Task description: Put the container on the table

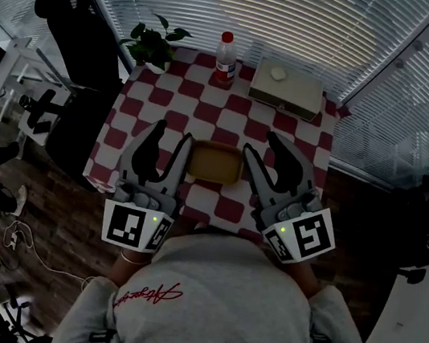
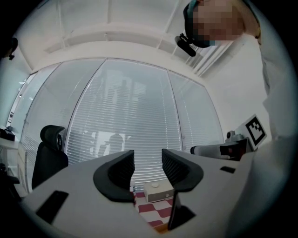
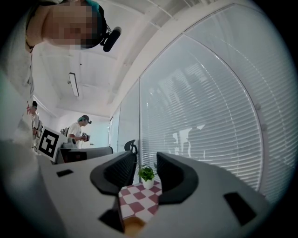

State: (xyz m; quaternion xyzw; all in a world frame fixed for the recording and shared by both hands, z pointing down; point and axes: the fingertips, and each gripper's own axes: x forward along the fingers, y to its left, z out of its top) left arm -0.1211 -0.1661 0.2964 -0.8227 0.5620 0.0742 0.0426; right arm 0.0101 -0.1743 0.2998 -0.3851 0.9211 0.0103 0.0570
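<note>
Flanking the tan, shallow rectangular container [image 1: 214, 162], the left gripper [image 1: 172, 135] at its 9 o'clock and the right gripper [image 1: 261, 146] at its 3 o'clock each keep a narrow gap with nothing between the pads. The container lies over the near part of the red-and-white checked table [image 1: 286, 130]. A red-capped clear bottle [image 1: 227, 59] stands at the container's 12 o'clock.

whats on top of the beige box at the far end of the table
A small white round object sits on the lid of the beige box, left of centre. It is too small to identify. The box is closed, so its inside is hidden.
</note>
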